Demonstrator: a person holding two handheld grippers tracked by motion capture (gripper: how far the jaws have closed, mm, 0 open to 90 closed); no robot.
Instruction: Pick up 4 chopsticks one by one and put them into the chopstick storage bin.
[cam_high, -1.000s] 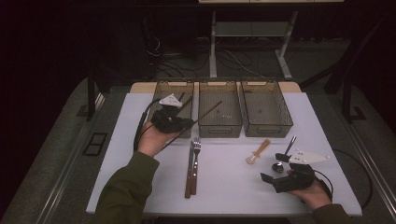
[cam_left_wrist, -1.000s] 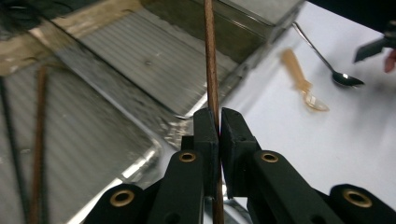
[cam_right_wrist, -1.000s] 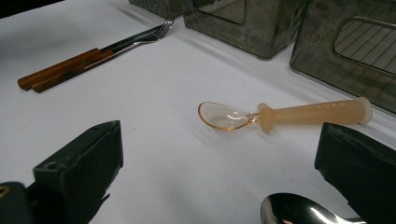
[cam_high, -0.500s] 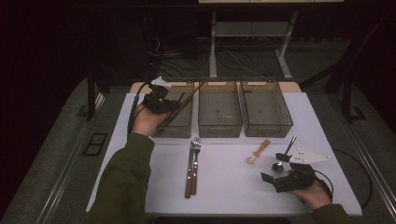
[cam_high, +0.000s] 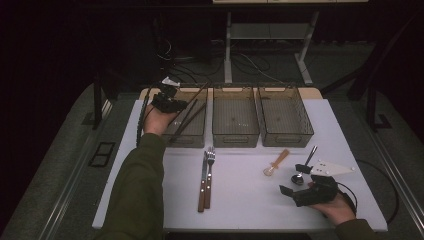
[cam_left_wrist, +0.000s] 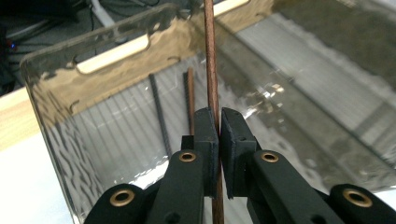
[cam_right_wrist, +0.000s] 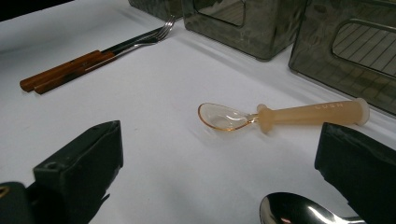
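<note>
My left gripper (cam_high: 175, 104) hovers over the far left corner of the left bin (cam_high: 196, 141). Its jaws (cam_left_wrist: 219, 119) are shut on a thin brown chopstick (cam_left_wrist: 210, 65), which points over the bin's far rim. Two more chopsticks (cam_left_wrist: 159, 107) lie inside that bin. My right gripper (cam_high: 293, 180) rests at the front right of the white mat, open (cam_right_wrist: 217, 177) and holding nothing. A clear plastic spoon (cam_right_wrist: 280, 114) lies just ahead of it. The bowl of a metal spoon (cam_right_wrist: 294, 210) sits between its jaws, nearer the right one, untouched.
Two more wire bins, the middle one (cam_high: 235, 137) and the right one (cam_high: 287, 139), stand in a row at the back. A fork and a knife with wooden handles (cam_high: 205, 175) lie side by side on the mat (cam_high: 240, 200). A cable trails off to the right.
My left hand has carried the chopstick away from me and to the left, from above the bin's front to its far left corner. The right hand has stayed put.
</note>
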